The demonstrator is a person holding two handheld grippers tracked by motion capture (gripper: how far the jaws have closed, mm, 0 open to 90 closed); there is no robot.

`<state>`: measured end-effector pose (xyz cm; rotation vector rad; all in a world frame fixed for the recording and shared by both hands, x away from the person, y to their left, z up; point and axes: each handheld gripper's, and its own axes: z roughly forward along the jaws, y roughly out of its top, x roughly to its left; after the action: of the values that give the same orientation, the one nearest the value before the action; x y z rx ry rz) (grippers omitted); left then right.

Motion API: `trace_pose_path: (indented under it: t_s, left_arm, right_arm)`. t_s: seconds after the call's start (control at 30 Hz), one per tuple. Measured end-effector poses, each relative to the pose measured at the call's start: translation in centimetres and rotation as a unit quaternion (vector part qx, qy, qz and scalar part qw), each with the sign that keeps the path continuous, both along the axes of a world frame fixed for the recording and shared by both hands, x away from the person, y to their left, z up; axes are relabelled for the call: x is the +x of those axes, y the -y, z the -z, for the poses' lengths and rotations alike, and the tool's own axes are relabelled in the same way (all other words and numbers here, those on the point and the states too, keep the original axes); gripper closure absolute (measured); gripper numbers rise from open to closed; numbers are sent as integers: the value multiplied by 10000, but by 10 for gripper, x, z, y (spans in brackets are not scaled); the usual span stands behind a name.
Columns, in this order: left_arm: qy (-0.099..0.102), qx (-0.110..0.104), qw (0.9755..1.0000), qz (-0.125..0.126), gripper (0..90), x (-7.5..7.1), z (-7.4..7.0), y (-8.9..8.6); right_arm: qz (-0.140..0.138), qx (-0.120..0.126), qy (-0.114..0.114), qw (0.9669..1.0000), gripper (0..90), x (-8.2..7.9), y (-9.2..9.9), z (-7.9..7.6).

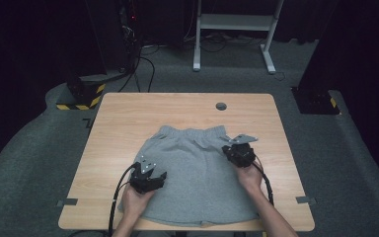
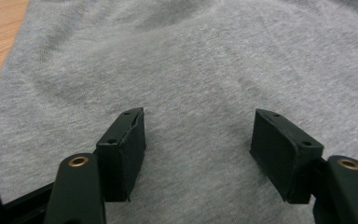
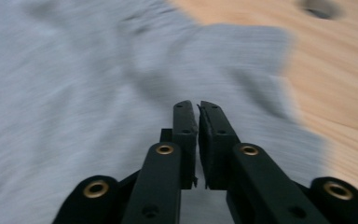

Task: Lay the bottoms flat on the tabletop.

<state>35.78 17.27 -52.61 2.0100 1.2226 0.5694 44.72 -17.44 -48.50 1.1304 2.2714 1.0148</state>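
Nearest to us, our two forearms are coming up from the near edge of the wooden table (image 1: 113, 106), each hand holding a gripper over the grey shorts (image 1: 197, 182). We are taking the shorts as our landmark: they are lying flat at the middle of the table, waistband toward the far edge, hem reaching the near edge. Their fabric is looking like a soft heathered grey jersey, with shallow folds running across it and a gathered elastic waistband.

We are holding the left gripper (image 2: 198, 140) over the left part of the shorts, near their left edge; its jaws are standing wide apart with bare cloth between them, gripping nothing. We are holding the right gripper (image 3: 198, 121) at the right edge of the shorts, just below the waistband; its jaws are almost together, with a thin slit between the pads and nothing clamped in them.

Beyond the waistband, a round grommet hole (image 1: 221, 106) is sitting in the tabletop. Under the table, grey carpet is covering the floor, and past the far edge a white desk frame (image 1: 237, 29) is standing in the dark room.
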Motion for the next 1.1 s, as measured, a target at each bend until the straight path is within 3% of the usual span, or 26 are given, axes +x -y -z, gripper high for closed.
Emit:
trace_pose_path:
  t_s: [0.07, 0.13, 0.23, 0.4, 0.53, 0.57, 0.67, 0.7, 0.97, 1.03, 1.1]
  left_arm:
    - [-4, 18, 10000, 10, 353, 0, 0, 0]
    - [-6, 19, 10000, 9, 353, 0, 0, 0]
    - [-6, 19, 10000, 10, 353, 0, 0, 0]
    - [0, 8, 10000, 12, 352, -1, 0, 0]
    - [2, 20, 10000, 12, 352, -1, 0, 0]
    - [-3, 21, 10000, 15, 352, -1, 0, 0]
    - [2, 16, 10000, 16, 352, -1, 0, 0]
    - [-5, 20, 10000, 16, 352, -1, 0, 0]
    - [10, 13, 10000, 1, 352, -1, 0, 1]
    - [3, 22, 10000, 3, 352, -1, 0, 1]
    - [3, 21, 10000, 2, 352, -1, 0, 1]
  right_arm:
    - [269, 125, -7, 9996, 818, 5, 12, -2]
    - [306, 175, -49, 9994, 813, 8, 14, -1]
    - [53, 47, -38, 10000, 799, 7, -3, 4]
    - [-470, 148, -165, 9986, 724, 3, -47, 13]
    - [-890, -189, -320, 9953, 674, -4, -69, 23]
    - [-905, -321, -396, 9946, 695, -4, -72, 27]
    - [-877, -306, -482, 9945, 869, -2, -72, 29]
    - [-935, -365, -459, 9939, 884, -2, -71, 28]
    - [-1327, -240, -160, 9907, 889, -26, -71, 8]
    - [-1432, -282, -255, 9890, 886, -33, -71, 12]
    - [-1437, -492, -421, 9875, 869, -34, -70, 24]
